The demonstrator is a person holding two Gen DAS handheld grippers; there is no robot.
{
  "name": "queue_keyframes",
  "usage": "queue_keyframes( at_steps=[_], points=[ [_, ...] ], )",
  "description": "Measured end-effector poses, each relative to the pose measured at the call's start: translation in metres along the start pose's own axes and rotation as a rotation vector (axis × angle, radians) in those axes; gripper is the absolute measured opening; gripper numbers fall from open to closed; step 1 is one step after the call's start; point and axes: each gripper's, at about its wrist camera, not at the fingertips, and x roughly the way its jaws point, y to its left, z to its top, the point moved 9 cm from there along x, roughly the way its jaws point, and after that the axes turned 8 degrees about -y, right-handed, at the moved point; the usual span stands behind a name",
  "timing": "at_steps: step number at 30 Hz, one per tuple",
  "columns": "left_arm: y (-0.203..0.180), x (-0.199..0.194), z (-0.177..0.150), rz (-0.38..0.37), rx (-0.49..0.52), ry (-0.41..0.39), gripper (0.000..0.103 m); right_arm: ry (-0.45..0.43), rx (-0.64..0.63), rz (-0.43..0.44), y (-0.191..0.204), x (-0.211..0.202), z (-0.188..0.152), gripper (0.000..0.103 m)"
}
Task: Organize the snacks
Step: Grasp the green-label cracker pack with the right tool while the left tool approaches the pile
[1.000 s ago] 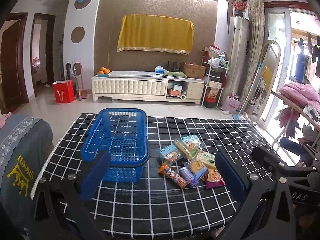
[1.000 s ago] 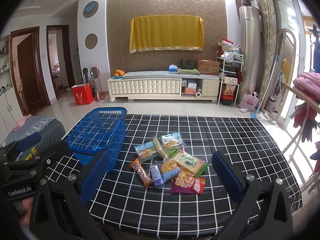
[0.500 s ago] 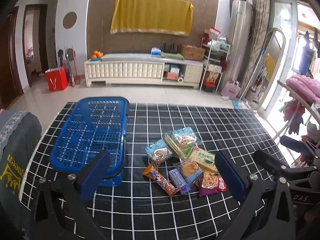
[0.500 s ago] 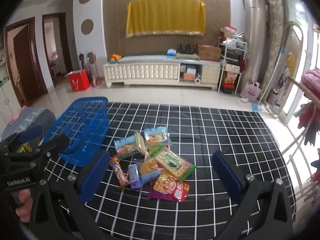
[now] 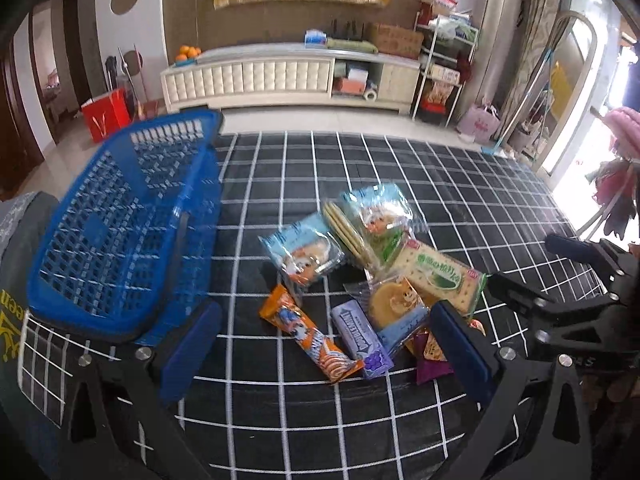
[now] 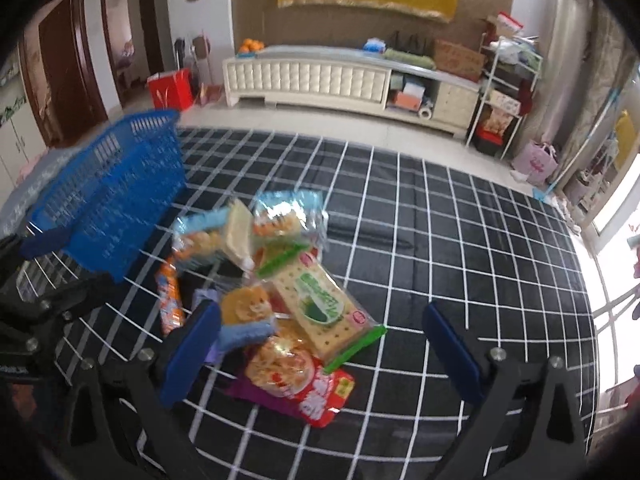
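At twelve o'clock the snacks (image 5: 360, 280) lie heaped on the cloth (image 5: 460, 184); the basket (image 5: 120, 232) at ten holds none. My left claw (image 5: 324, 344) and right claw (image 6: 320, 344) gape wide, empty.

Left tongs (image 5: 326, 344) and right tongs (image 6: 320, 354) agape, empty

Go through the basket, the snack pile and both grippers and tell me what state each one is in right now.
Blue basket: upright on the checked tablecloth, nothing seen inside.
Snack packets: loose overlapping heap beside the basket, none in it.
Orange packet: flat on the cloth, at the heap's near edge.
Cracker packet: sealed, lying on top of others.
Left gripper: open, holding nothing.
Right gripper: open, holding nothing.
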Motion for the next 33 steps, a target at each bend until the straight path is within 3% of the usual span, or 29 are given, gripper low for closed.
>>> queue_keyframes(
  at_steps=[5,11,14,21,23,28,33],
  points=[
    [-0.004,0.025,-0.015,0.005,-0.001,0.06,0.103,0.071,-0.049,0.036,-0.006,0.036,-0.011,0.092],
    [0.002,0.047,-0.03,0.014,-0.033,0.115,0.103,0.118,-0.137,0.057,-0.003,0.066,-0.019,0.091],
    [0.004,0.051,-0.032,0.018,-0.038,0.126,0.103,0.164,-0.128,0.109,0.001,0.079,-0.029,0.091],
    [0.006,0.053,-0.032,0.035,-0.035,0.131,0.103,0.216,-0.095,0.118,-0.006,0.107,-0.042,0.091],
    [0.004,0.053,-0.028,0.028,-0.035,0.123,0.103,0.215,-0.065,0.137,-0.008,0.11,-0.043,0.09],
    [-0.004,0.054,-0.018,0.035,0.009,0.113,0.103,0.18,-0.074,0.155,-0.003,0.109,-0.04,0.074],
    [-0.002,0.052,-0.004,0.028,-0.005,0.119,0.103,0.152,-0.014,0.164,-0.006,0.097,-0.042,0.069]
  ],
)
